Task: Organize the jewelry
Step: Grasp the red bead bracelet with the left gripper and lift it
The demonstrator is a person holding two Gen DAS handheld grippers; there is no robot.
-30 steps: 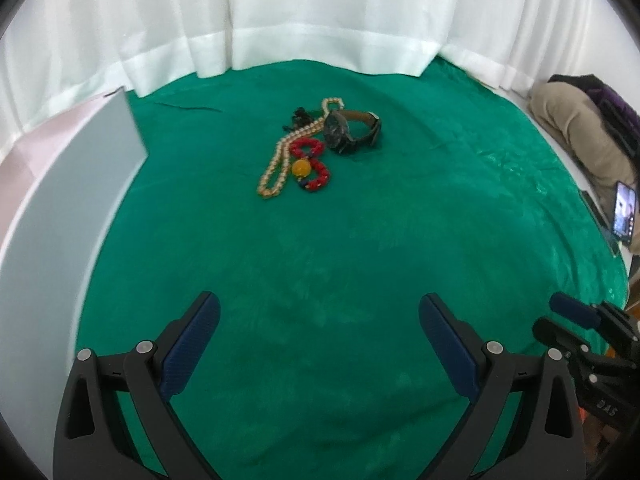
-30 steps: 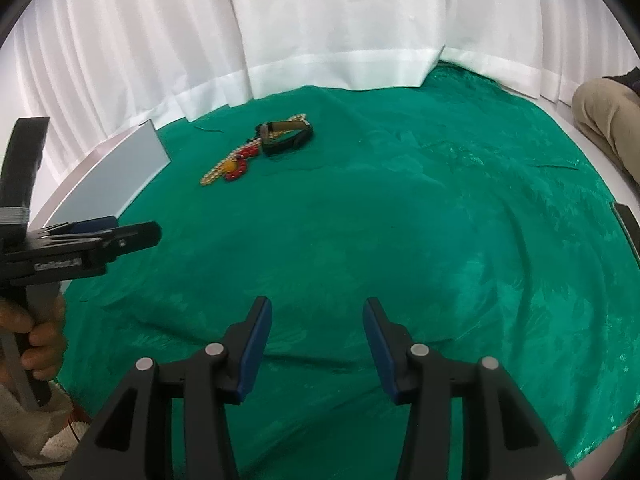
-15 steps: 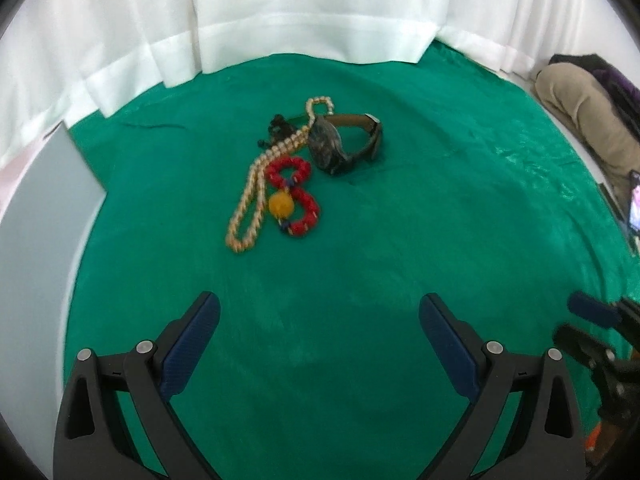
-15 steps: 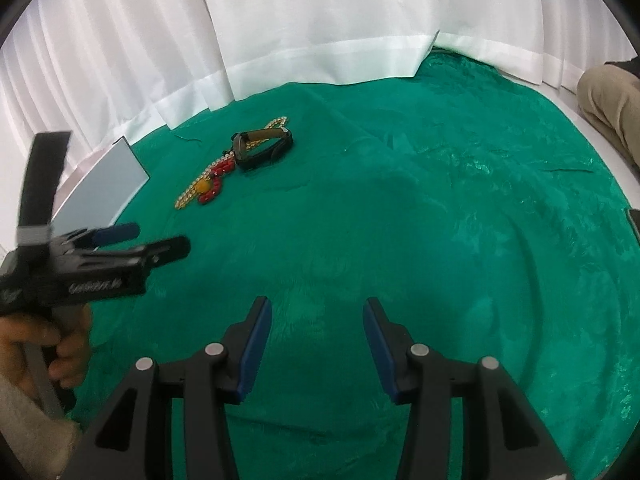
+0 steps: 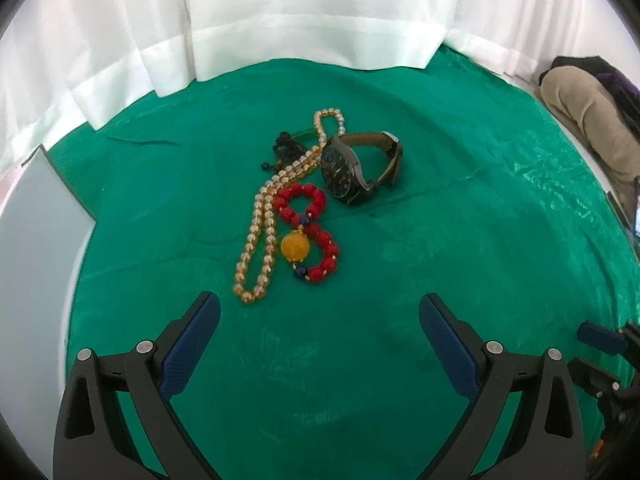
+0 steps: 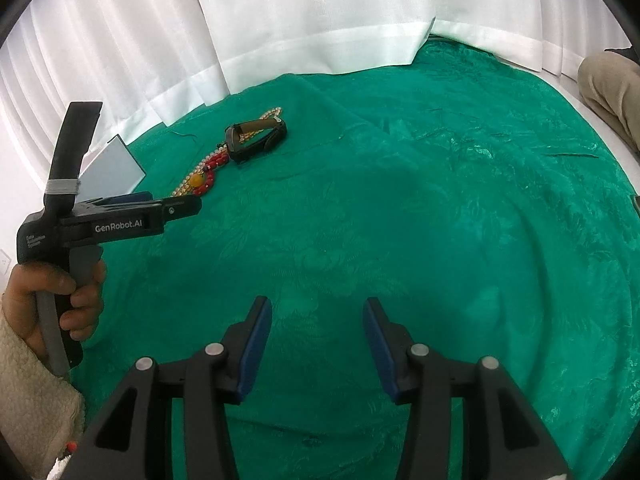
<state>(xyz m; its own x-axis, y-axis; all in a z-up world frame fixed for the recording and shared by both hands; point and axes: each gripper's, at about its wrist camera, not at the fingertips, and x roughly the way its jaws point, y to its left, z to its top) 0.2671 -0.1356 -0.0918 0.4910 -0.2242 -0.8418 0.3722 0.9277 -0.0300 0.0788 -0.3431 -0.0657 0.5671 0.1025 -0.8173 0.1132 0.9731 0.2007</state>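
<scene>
A pile of jewelry lies on the green cloth (image 5: 460, 240). It holds a gold bead necklace (image 5: 267, 236), a red bead bracelet (image 5: 310, 226) with a yellow bead, a dark wristwatch (image 5: 352, 168) with a brown strap, and a small black piece (image 5: 286, 148) behind. My left gripper (image 5: 319, 320) is open and empty, just short of the necklace's near end. In the right wrist view the left gripper (image 6: 188, 204) points at the pile, with the watch (image 6: 256, 140) beyond it. My right gripper (image 6: 316, 320) is open and empty, well back from the pile.
A grey-white flat board (image 5: 36, 216) stands at the cloth's left edge, also in the right wrist view (image 6: 110, 172). White curtains (image 5: 300, 12) close the back. A person's beige-trousered leg (image 5: 588, 116) is at the far right.
My left gripper has moved forward toward the jewelry pile, which now sits closer and larger. The right gripper has stayed back, turning slightly right.
</scene>
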